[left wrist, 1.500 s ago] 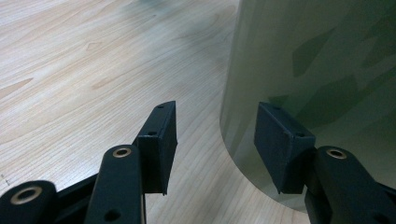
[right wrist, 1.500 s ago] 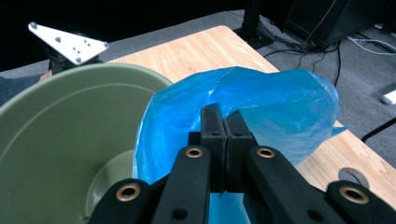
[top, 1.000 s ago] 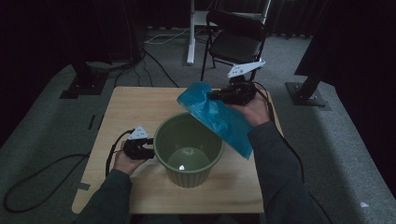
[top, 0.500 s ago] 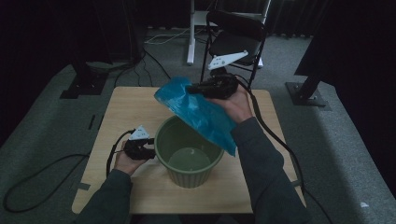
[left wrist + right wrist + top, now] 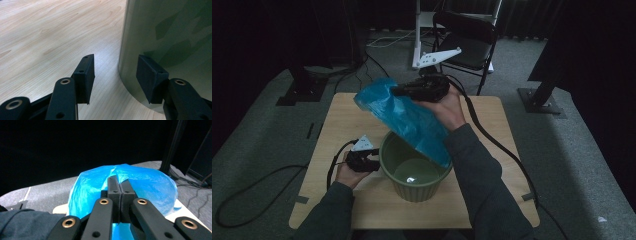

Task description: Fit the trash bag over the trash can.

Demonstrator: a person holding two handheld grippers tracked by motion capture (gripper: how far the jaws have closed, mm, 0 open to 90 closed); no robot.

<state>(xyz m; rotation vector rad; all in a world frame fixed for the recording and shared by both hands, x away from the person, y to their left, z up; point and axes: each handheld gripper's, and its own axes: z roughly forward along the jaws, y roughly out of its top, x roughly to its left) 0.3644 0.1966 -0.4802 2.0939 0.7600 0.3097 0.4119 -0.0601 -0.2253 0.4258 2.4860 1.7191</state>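
A round green ribbed bin (image 5: 414, 172) stands on the wooden table (image 5: 504, 132), near its front. My right gripper (image 5: 398, 91) is raised over the bin's far rim and points left, shut on a blue plastic bag (image 5: 412, 122) that drapes down toward the bin's right rim. In the right gripper view the bag (image 5: 152, 185) billows around the closed jaws of that gripper (image 5: 120, 187). My left gripper (image 5: 374, 159) rests low at the bin's left wall. Its jaws stand open in the left gripper view (image 5: 115, 67), with the bin's wall (image 5: 170, 32) just beyond them and nothing gripped.
A black folding chair (image 5: 467, 40) and a white stand (image 5: 418, 30) are on the carpet behind the table. A dark stand base (image 5: 542, 100) sits to the right. Cables (image 5: 242, 200) trail over the floor at left.
The right gripper has carried the blue bag leftward and upward, from the bin's far right to above its far rim. The left gripper has stayed at the bin's side.
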